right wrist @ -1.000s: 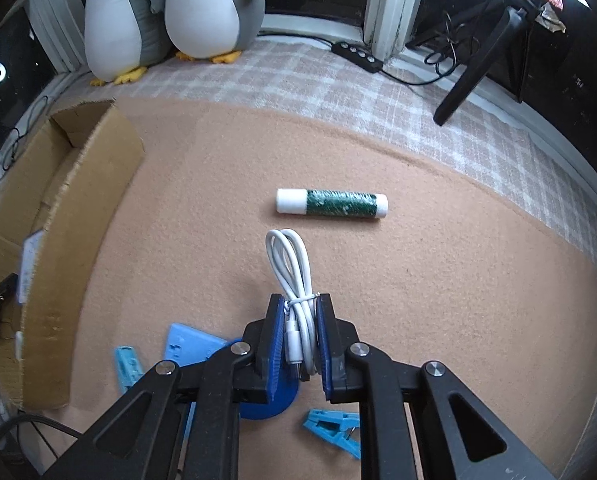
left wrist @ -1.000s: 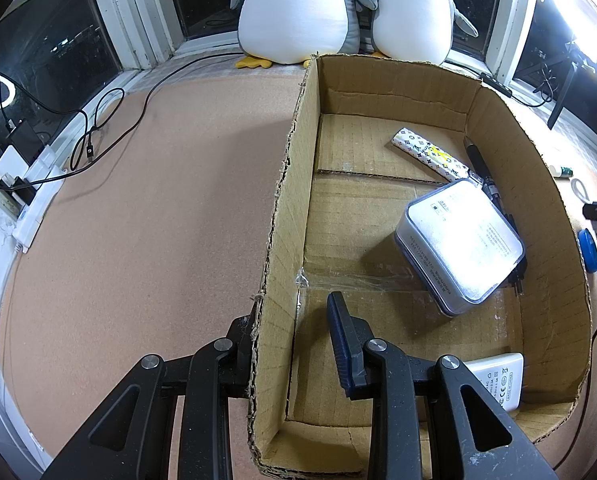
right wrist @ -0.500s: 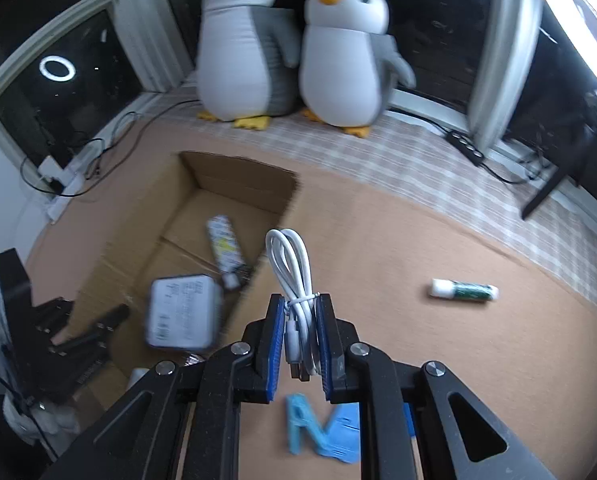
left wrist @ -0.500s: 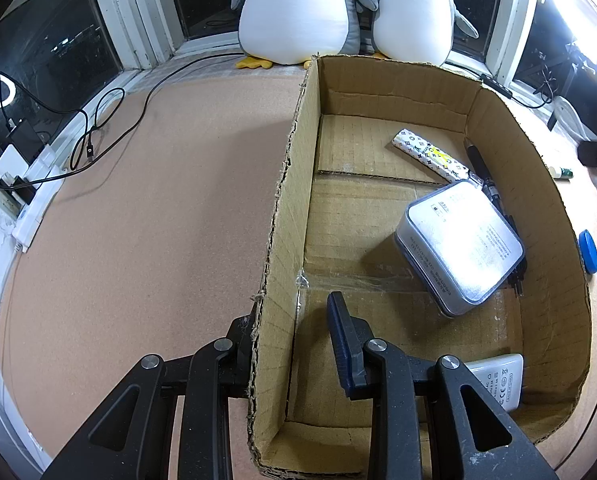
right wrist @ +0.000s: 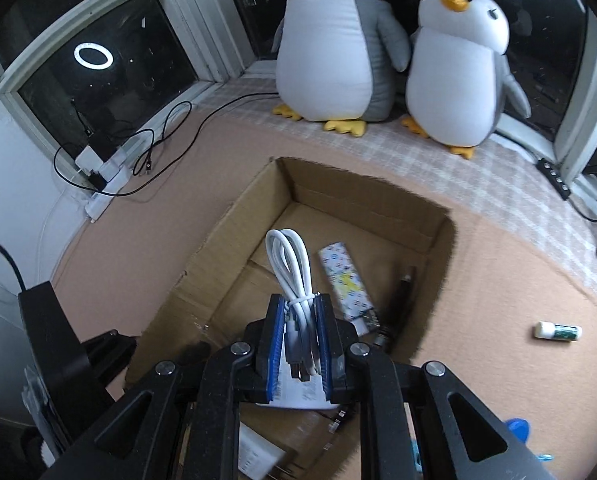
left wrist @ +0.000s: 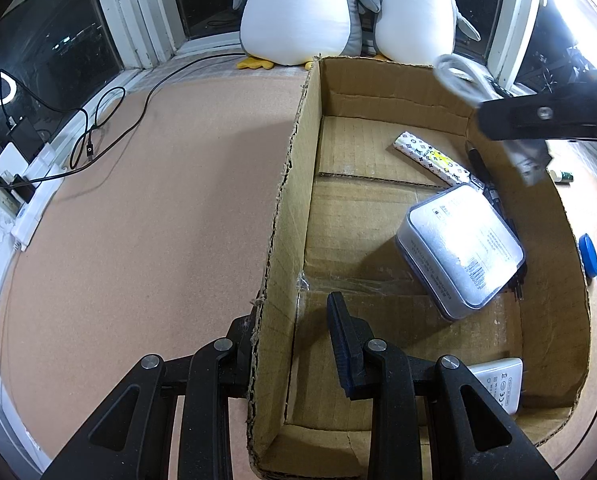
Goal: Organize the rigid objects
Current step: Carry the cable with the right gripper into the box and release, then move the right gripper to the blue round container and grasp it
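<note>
left gripper (left wrist: 294,320): clamped on the near side wall of the cardboard box (left wrist: 286,208), one finger outside, one inside. Looks like bracing, so the box won't slide when things get dropped in.
right gripper (right wrist: 297,316): closed on the coiled white cable (right wrist: 292,268), blue pads squeezing the bundle just below its tie wrap. Judging by the pose, this is the carry-to-box step; release not yet done.
cable position: loop end sticks out ahead of the right fingertips, plug ends hang back between the pads. In the left wrist view it shows blurred at the far right rim of the box (left wrist: 456,74), above the wall, not in it.
cable look: white, round jacket, folded in a few long loops, cinched mid-length with a thin white tie. Bundle is floppy past the pads, so expect the loop to sag on release.
below right gripper: open box interior. Patterned white stick (right wrist: 344,280) just right of the fingertips, dark pen (right wrist: 400,300) further right along the wall.
box contents nearer left gripper: silver tin (left wrist: 460,248) ahead-right of it, white adapter (left wrist: 498,384) right beside its inner finger at the near wall.
still outside: green-labelled tube (right wrist: 558,331) well right of the right gripper on the carpet; blue clips (left wrist: 594,260) beyond the right box wall.
risk: cable could snag on the rim if let go too far out.
</note>
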